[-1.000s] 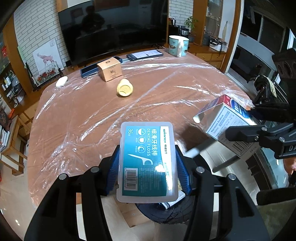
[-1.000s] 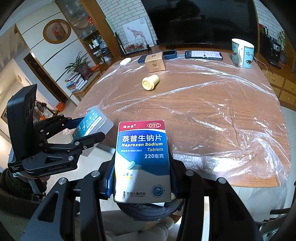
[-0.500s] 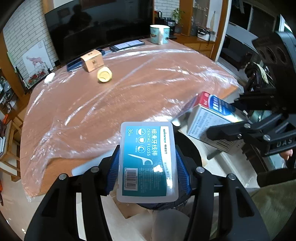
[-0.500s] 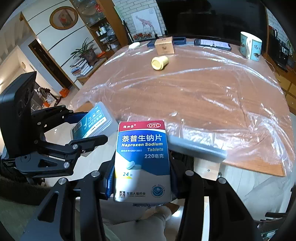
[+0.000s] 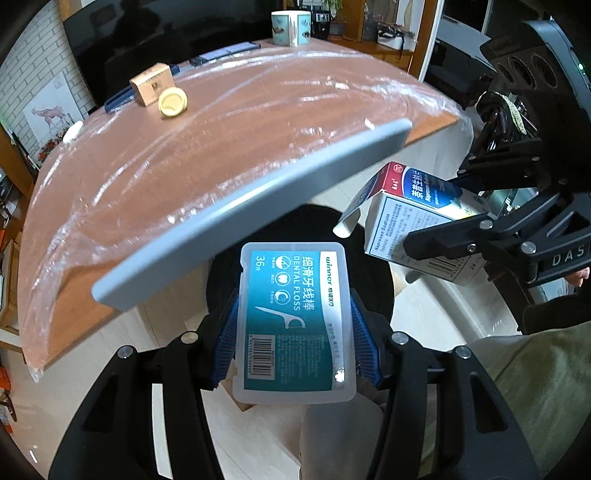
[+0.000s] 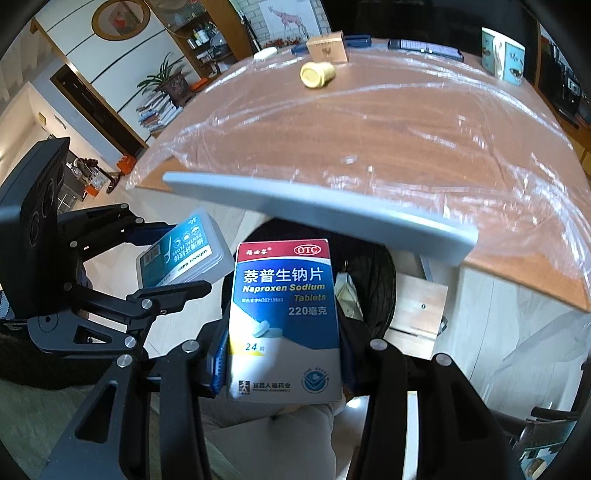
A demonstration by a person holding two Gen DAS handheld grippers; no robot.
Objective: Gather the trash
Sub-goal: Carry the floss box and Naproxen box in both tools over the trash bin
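Observation:
My left gripper (image 5: 293,325) is shut on a clear dental floss box (image 5: 293,317) with a teal label. My right gripper (image 6: 282,332) is shut on a white and blue Naproxen tablet box (image 6: 284,325). Both boxes hang over a black-lined bin (image 5: 373,273) whose grey lid (image 5: 240,218) stands raised in front of the table edge. The bin (image 6: 373,280) and lid (image 6: 332,218) also show in the right wrist view. The tablet box (image 5: 417,229) sits right of the floss box; the floss box (image 6: 184,254) shows left in the right view.
The wooden table (image 5: 221,122) is covered in plastic film. At its far side lie a yellow cap (image 5: 172,103), a small cardboard box (image 5: 152,84), a mug (image 5: 291,27) and phones (image 5: 225,53). A wooden stool (image 6: 417,306) stands beside the bin.
Both grippers have moved back and down off the table edge with their boxes. The bin's grey lid has swung up and the black opening now lies under the boxes.

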